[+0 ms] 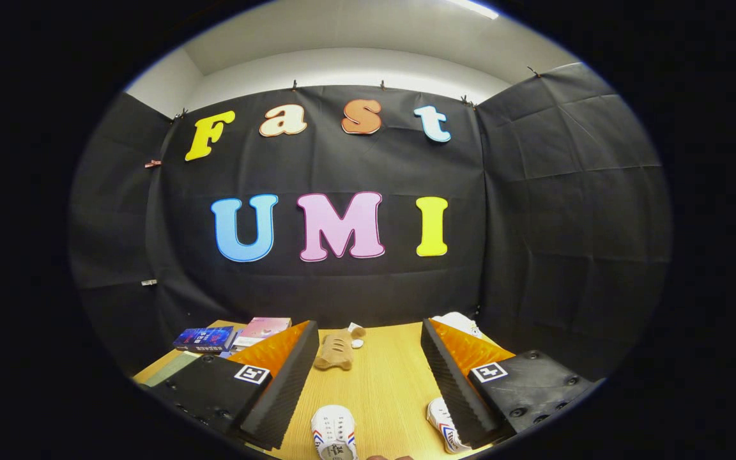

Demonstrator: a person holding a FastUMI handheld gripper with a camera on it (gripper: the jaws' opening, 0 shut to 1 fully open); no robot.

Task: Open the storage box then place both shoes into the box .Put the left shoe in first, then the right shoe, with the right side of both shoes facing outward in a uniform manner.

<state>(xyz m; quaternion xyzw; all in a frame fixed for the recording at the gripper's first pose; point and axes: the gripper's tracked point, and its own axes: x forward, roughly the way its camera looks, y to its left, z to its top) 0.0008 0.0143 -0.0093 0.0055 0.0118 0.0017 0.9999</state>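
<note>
The wooden table (pixel 384 383) runs out ahead of the gripper (pixel 368 377) toward the black cloth wall, and nothing on it reads to me as a storage box, so I take this to be the very start: the box is still to be found and opened, and neither shoe has been touched. The gripper is held level and high, looking more at the wall than at the work, with its two fingers spread wide apart and nothing between the pads; it grips nothing. Low and close in, between the fingers, lies the first white shoe (pixel 333 432), toe pointing away, with red and blue stripes on its side. The second white shoe (pixel 443 427) lies just beside the inner face of the right-hand finger, partly tucked under it. Which of them is the left shoe I cannot tell from here. Farther out, beyond the fingertips, a small brown plush toy (pixel 337 350) lies on the table, and off past the left-hand finger sits a stack of books (pixel 230 335). Behind the right-hand finger something white (pixel 460 322) peeks up, too hidden to name. The next move, as I judge it, calls for tipping the gripper down and swinging about to find the box and its lid before either shoe is taken up.
</note>
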